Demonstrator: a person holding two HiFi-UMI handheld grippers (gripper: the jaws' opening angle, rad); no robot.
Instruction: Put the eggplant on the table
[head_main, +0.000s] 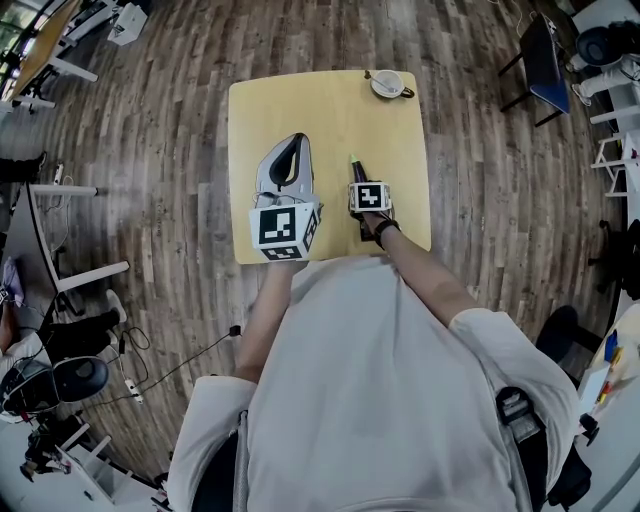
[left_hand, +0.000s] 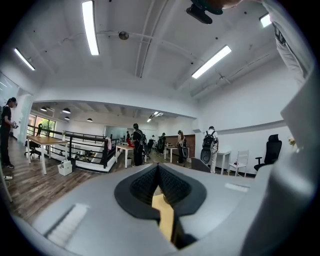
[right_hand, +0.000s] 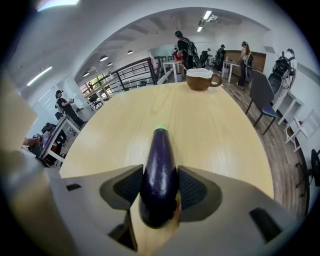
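glossy purple eggplant (right_hand: 160, 157) clamped in right hand-held gripper (right_hand: 160, 174), left hand-held gripper (left_hand: 159, 168) clenched, smooth wooden table (right_hand: 215, 125)

On the counter (head_main: 330, 110), far right corner: cup (head_main: 387, 84). Over the near half: left claw (head_main: 297, 142), with right claw (head_main: 357, 172) just beside it on the right. Between the right claw's jaws: eggplant (right_hand: 159, 175), tip toward the cup.

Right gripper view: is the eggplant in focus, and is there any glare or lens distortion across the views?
Right gripper view: glossy dark purple eggplant sharp, soft highlights on its skin, light wooden table edge bowed; head view: brown floorboards curve fisheye-style.
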